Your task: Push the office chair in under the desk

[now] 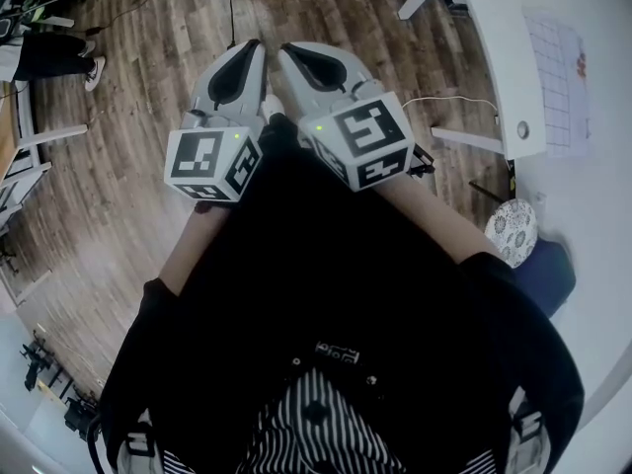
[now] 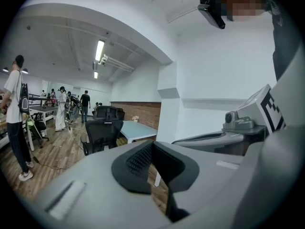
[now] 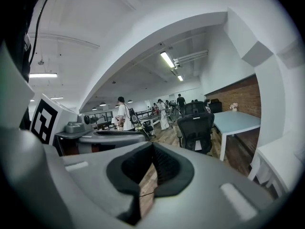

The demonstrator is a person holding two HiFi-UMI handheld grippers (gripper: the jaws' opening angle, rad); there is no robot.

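A black office chair (image 2: 102, 132) stands some way off on the wooden floor, beside a pale blue desk (image 2: 138, 130). The right gripper view shows the same chair (image 3: 195, 125) and desk (image 3: 236, 120) ahead and to the right. In the head view my left gripper (image 1: 254, 45) and right gripper (image 1: 289, 49) are held side by side in front of my body, pointing forward over the floor. Both are shut with nothing between their jaws, and both are far from the chair. The chair is out of the head view.
A white desk (image 1: 494, 28) stands close at my right, with a round patterned object (image 1: 511, 230) below it and a cable on the floor. Several people (image 2: 19, 113) stand further back in the room. Another person's legs (image 1: 49, 57) show at the far left.
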